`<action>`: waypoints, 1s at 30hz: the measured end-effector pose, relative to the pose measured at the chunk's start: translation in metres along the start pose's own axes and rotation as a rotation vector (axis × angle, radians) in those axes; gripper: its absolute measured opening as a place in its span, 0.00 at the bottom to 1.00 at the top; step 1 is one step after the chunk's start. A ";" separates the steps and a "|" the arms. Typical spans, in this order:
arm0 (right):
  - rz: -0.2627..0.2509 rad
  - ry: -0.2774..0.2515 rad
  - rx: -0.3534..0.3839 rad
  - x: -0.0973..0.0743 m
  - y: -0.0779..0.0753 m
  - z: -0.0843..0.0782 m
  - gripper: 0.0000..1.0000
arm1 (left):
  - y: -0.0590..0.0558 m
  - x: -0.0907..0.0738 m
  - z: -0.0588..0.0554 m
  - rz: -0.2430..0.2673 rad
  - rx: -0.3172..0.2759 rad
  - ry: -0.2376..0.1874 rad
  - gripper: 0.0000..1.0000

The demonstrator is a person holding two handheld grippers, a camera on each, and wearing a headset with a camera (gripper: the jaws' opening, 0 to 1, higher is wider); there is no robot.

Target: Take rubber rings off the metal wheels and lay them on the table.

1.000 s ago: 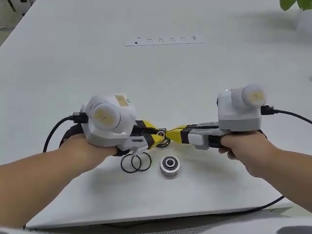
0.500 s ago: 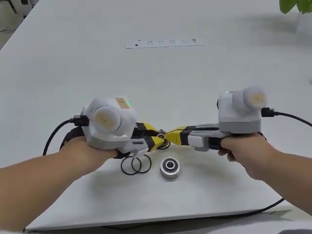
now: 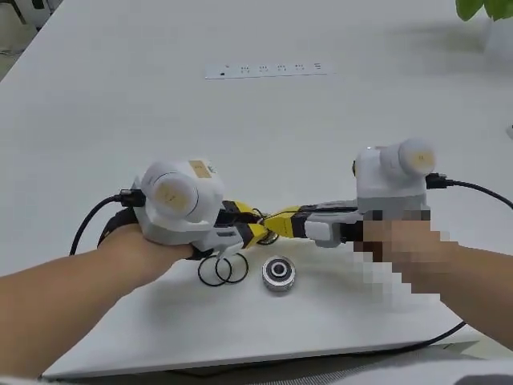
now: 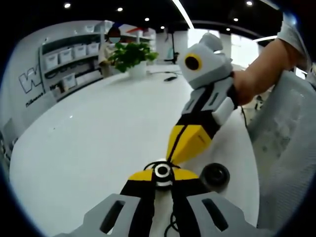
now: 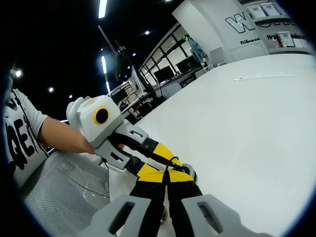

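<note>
My left gripper (image 3: 259, 233) is shut on a small metal wheel (image 4: 162, 171), held just above the white table (image 3: 264, 136). My right gripper (image 3: 277, 226) comes in from the right, and its yellow tips meet that wheel. In the right gripper view its jaws (image 5: 168, 176) are shut together on a thin black rubber ring (image 5: 172, 160) at the wheel's rim. Two loose rubber rings (image 3: 223, 269) lie overlapping on the table below the left gripper. A second metal wheel (image 3: 278, 273) lies flat beside them, also seen in the left gripper view (image 4: 215, 176).
A white power strip (image 3: 266, 70) lies far back on the table. Black cables trail from both grippers, one on the left (image 3: 88, 220) and one toward the front right edge (image 3: 417, 346). A green plant (image 3: 479, 8) stands at the far right corner.
</note>
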State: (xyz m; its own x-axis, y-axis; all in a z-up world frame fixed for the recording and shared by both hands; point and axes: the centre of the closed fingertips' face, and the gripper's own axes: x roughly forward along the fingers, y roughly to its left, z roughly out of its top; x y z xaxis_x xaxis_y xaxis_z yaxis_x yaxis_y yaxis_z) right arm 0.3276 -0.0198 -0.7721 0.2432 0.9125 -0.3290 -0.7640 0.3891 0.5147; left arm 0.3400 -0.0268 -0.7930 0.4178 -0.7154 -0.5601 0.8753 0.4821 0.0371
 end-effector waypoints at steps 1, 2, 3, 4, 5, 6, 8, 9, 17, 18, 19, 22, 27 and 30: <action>-0.011 0.000 0.007 -0.001 -0.003 0.000 0.00 | 0.000 0.000 0.000 0.000 0.000 0.000 0.12; -0.017 0.002 0.008 -0.001 -0.004 -0.001 0.00 | 0.000 0.000 0.000 0.001 0.001 0.000 0.12; -0.021 0.003 0.008 -0.001 -0.005 -0.001 0.00 | 0.000 0.000 0.000 0.001 0.006 -0.001 0.12; -0.029 0.004 0.009 -0.002 -0.007 -0.002 0.00 | -0.001 0.000 0.000 0.004 0.014 -0.001 0.12; -0.034 0.004 0.012 -0.002 -0.009 -0.002 0.00 | -0.001 0.000 0.000 0.005 0.018 -0.001 0.12; -0.037 0.005 0.014 -0.002 -0.010 -0.003 0.00 | -0.001 0.000 0.000 0.007 0.014 0.000 0.12; -0.041 0.004 0.017 -0.003 -0.011 -0.003 0.00 | -0.001 0.000 0.000 0.007 0.017 0.002 0.13; -0.042 0.004 0.018 -0.003 -0.011 -0.003 0.00 | -0.001 0.000 0.000 0.007 0.022 0.002 0.13; -0.044 -0.004 0.017 -0.005 -0.010 0.001 0.00 | -0.004 -0.004 0.004 -0.007 0.056 -0.005 0.15; -0.044 -0.005 0.017 -0.005 -0.009 0.001 0.00 | -0.004 -0.005 0.005 -0.010 0.056 -0.008 0.15; -0.044 -0.005 0.017 -0.005 -0.009 0.002 0.00 | -0.004 -0.006 0.006 -0.009 0.057 -0.010 0.16; -0.043 -0.005 0.015 -0.005 -0.008 0.003 0.00 | -0.006 -0.009 0.008 -0.018 0.059 -0.022 0.17; -0.042 -0.008 0.012 -0.006 -0.007 0.005 0.00 | -0.009 -0.015 0.010 -0.029 0.079 -0.030 0.23; -0.040 -0.007 0.011 -0.006 -0.006 0.006 0.00 | -0.010 -0.019 0.010 -0.034 0.085 -0.033 0.24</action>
State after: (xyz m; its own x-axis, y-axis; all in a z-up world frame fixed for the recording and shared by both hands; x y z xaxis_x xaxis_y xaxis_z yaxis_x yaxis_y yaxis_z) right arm 0.3343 -0.0270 -0.7685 0.2774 0.8973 -0.3434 -0.7471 0.4262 0.5101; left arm 0.3259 -0.0232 -0.7742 0.3943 -0.7473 -0.5349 0.9059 0.4140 0.0894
